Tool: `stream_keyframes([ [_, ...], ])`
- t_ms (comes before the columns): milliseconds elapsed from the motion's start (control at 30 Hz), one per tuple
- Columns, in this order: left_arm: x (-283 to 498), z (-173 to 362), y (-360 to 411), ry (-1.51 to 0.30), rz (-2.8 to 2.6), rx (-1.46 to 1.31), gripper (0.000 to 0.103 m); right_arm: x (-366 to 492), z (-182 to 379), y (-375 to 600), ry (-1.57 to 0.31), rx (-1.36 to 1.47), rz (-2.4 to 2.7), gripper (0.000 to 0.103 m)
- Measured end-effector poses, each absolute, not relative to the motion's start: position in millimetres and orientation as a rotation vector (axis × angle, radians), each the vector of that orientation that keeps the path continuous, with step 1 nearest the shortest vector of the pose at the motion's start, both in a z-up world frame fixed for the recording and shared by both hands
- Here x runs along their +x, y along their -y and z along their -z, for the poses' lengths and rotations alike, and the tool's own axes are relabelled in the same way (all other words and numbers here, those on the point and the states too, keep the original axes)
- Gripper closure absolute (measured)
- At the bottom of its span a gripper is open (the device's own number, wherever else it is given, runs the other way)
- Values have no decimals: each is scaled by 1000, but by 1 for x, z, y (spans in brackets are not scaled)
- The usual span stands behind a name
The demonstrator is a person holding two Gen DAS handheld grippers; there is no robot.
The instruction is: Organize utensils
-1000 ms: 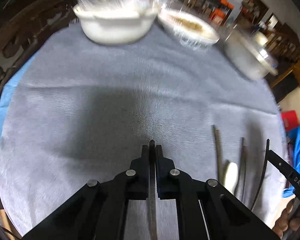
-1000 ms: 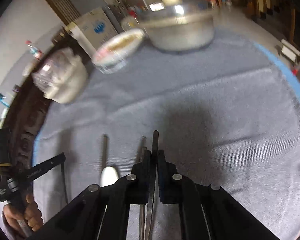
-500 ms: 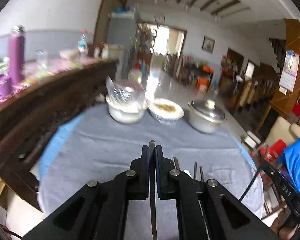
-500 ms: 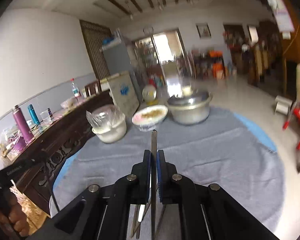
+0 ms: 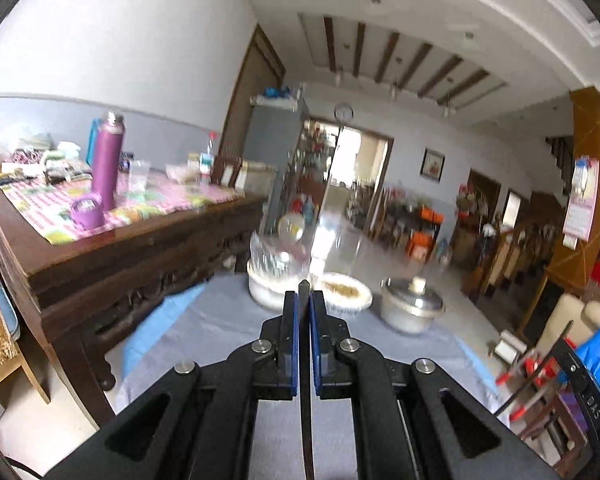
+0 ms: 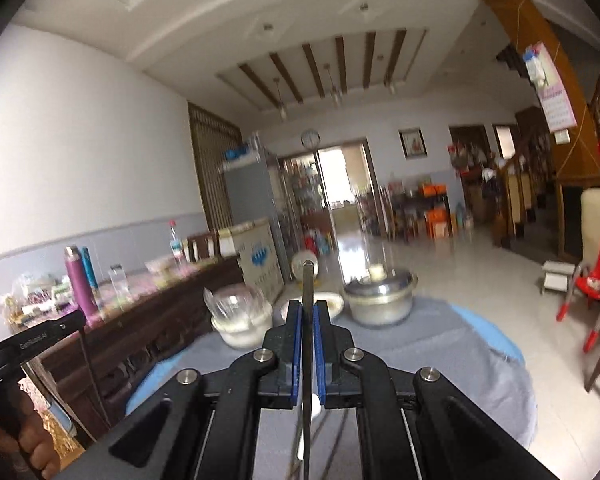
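My left gripper point(image 5: 303, 300) is shut on a thin dark chopstick-like utensil point(image 5: 306, 420) that runs between its blue pads, its tip just past them. My right gripper point(image 6: 308, 308) is shut on a similar thin utensil point(image 6: 308, 280), which juts further forward. Both are held well above the round table's grey cloth point(image 5: 220, 332) and point almost level across the room. Under the right gripper a white spoon point(image 6: 315, 400) and other thin utensils lie on the cloth, mostly hidden.
At the table's far side stand a white bowl holding a clear bag point(image 5: 272, 280), a bowl of food point(image 5: 348, 296) and a lidded steel pot point(image 5: 412, 312). A dark wooden sideboard point(image 5: 100, 248) runs along the left. A hand point(image 6: 32, 448) holds the left gripper's handle.
Both grippers have risen and tipped up from looking down at the cloth to facing the room. Each has kept its utensil clamped throughout.
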State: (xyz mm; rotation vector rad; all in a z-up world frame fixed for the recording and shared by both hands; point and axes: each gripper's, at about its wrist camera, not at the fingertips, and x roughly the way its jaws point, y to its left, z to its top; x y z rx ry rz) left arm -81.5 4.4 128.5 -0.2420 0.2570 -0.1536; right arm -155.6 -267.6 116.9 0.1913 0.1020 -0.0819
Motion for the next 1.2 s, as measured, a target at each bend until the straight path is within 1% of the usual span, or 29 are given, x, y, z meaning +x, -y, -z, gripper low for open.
stream_keyframes([
  [233,-112,-156,-16,-133,179,-319,98,-188,-145,254,-11,228,-8,96],
  [400,-112,-151,-12,-114,201,-355,98,-191,-145,241,-40,238,-68,96],
  [633,-89,-118,16,-219,219,-315,98,-178,-119,224,-153,172,-84,96],
  [800,-78,-96,34,-288,210,-278,98,-171,-93,232,-250,189,-90,96],
  [1200,-67,-72,61,-443,128,-107,95,-146,-61,247,-408,278,-108,96],
])
